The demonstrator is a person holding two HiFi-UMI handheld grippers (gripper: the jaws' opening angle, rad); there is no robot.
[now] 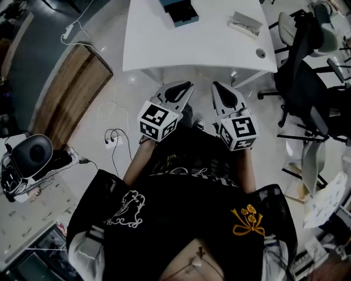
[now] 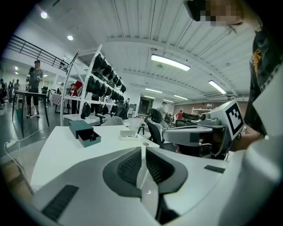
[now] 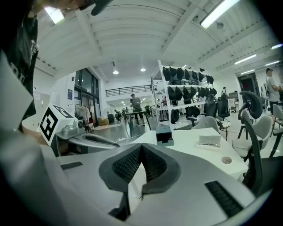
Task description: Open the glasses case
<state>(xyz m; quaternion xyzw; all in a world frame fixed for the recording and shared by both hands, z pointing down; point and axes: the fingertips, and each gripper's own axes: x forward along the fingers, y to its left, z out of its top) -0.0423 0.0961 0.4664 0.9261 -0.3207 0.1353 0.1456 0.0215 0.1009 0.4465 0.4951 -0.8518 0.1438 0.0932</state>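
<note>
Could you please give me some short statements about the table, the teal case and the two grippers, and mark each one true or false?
1. The teal case lies on the white table. True.
2. The right gripper holds the case. False: its jaws are together with nothing between them, away from the case.
3. The left gripper has its jaws wide apart. False: they are together and empty.
4. A white tray lies on the table, to the right of the case in the head view. True.
5. Both grippers are over the table top. False: they are held short of its near edge, above the floor.
</note>
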